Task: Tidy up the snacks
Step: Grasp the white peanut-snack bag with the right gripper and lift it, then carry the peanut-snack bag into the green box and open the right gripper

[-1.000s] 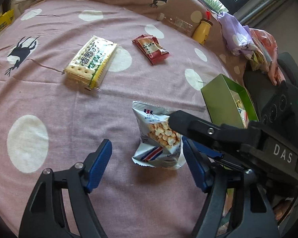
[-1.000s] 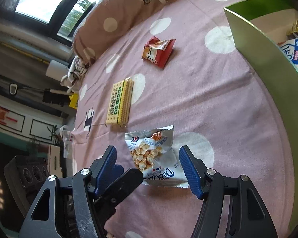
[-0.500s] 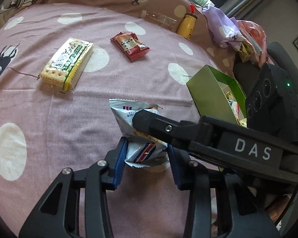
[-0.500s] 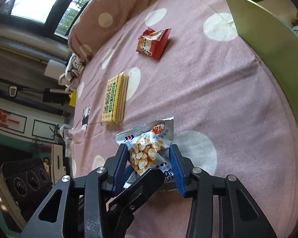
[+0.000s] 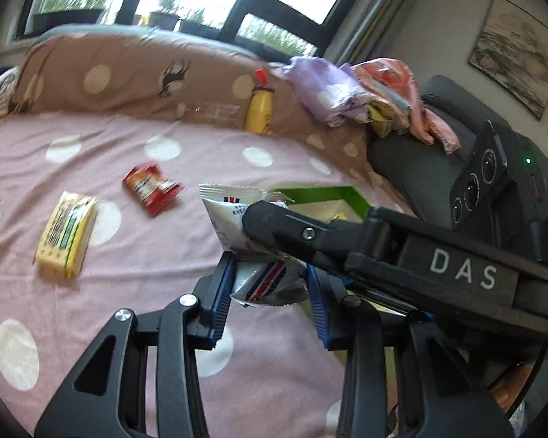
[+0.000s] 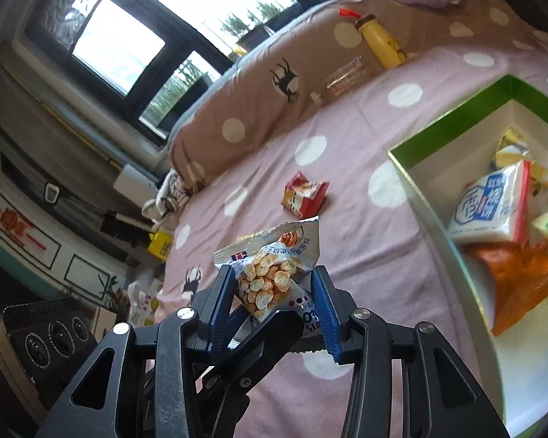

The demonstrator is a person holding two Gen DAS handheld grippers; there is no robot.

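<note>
A white snack bag point(image 5: 225, 215) printed with small round crackers hangs above the pink dotted bedsheet point(image 5: 135, 292), lifted off it. My left gripper point(image 5: 270, 286) has the bag's lower end between its blue pads, which press on it while the jaws are still closing. My right gripper point(image 6: 274, 292) is shut on the same bag point(image 6: 270, 272), and its black finger point(image 5: 310, 233) crosses the left wrist view. The green box point(image 6: 453, 113) lies to the right, with several snack packs inside. A red packet point(image 5: 151, 188) and a yellow cracker pack point(image 5: 65, 233) lie on the sheet.
A yellow bottle point(image 5: 259, 113) and a clear bottle point(image 6: 341, 76) rest against the brown dotted bolster point(image 5: 128, 76) at the back. Crumpled clothes point(image 5: 365, 98) are piled on a dark chair at the right. A window runs behind the bed.
Both grippers closed on the snack bag, which lay on the sheet, and raised it. Both views tilted up, so the window and bolster now show.
</note>
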